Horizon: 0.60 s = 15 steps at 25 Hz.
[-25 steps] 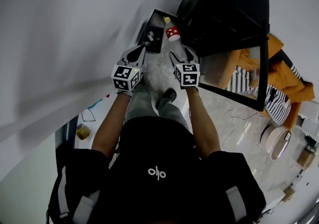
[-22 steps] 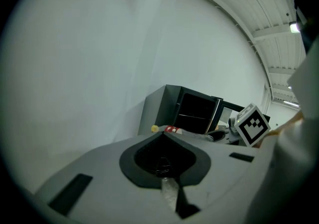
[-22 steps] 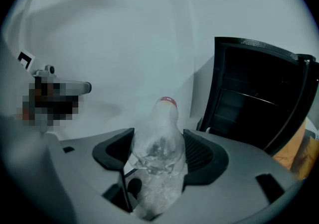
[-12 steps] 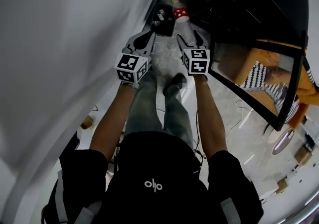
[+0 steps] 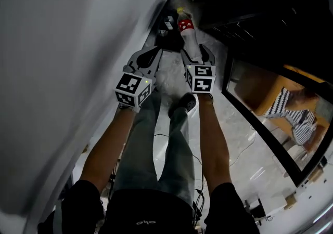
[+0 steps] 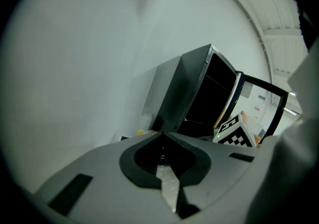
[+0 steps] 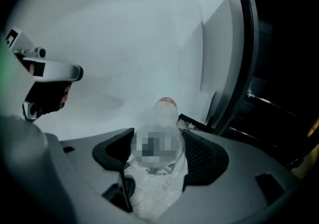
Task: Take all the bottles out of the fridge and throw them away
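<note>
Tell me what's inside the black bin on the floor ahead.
Inside the black bin lie some pale and dark bits, too small to identify. The bottle clamped in the right gripper covers part of its opening.

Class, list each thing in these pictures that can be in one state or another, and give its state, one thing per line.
Left hand-held gripper: jaws shut together, nothing between them.
Right hand-held gripper: shut on the bottle.
Bottle: cap on, clamped in the right gripper, held off the floor with its neck pointing away from the person.
Fridge door: swung open.
Fridge: standing open, inside dark.
</note>
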Each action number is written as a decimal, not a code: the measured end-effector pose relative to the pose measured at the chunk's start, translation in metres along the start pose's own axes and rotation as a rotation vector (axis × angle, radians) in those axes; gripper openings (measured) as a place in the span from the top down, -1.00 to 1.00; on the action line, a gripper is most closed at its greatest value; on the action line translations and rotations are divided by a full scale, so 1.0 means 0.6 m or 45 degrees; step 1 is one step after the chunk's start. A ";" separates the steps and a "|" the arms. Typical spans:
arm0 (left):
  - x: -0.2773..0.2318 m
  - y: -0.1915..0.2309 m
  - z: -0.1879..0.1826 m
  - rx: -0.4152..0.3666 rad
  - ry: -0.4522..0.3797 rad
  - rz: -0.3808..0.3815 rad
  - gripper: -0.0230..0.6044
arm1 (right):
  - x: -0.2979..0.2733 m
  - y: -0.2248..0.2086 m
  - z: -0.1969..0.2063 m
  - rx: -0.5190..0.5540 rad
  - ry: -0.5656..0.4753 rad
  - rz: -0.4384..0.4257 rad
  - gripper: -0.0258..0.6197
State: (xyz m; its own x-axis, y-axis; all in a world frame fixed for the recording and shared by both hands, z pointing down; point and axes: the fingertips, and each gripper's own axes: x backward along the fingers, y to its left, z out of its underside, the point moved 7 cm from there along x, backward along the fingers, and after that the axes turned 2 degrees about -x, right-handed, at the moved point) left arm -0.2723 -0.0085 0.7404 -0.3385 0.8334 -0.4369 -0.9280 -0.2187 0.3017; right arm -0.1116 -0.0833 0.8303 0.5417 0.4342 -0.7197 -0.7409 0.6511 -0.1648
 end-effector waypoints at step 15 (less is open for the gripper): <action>-0.081 0.073 0.097 0.010 0.069 0.027 0.90 | -0.225 0.002 0.092 0.036 0.137 -0.064 -0.07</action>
State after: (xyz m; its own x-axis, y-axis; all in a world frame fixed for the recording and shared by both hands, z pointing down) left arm -0.2873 -0.0293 0.8242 -0.3662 0.7997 -0.4759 -0.9193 -0.2317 0.3181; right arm -0.1637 -0.1068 0.9645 0.5309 0.3322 -0.7796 -0.7014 0.6885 -0.1843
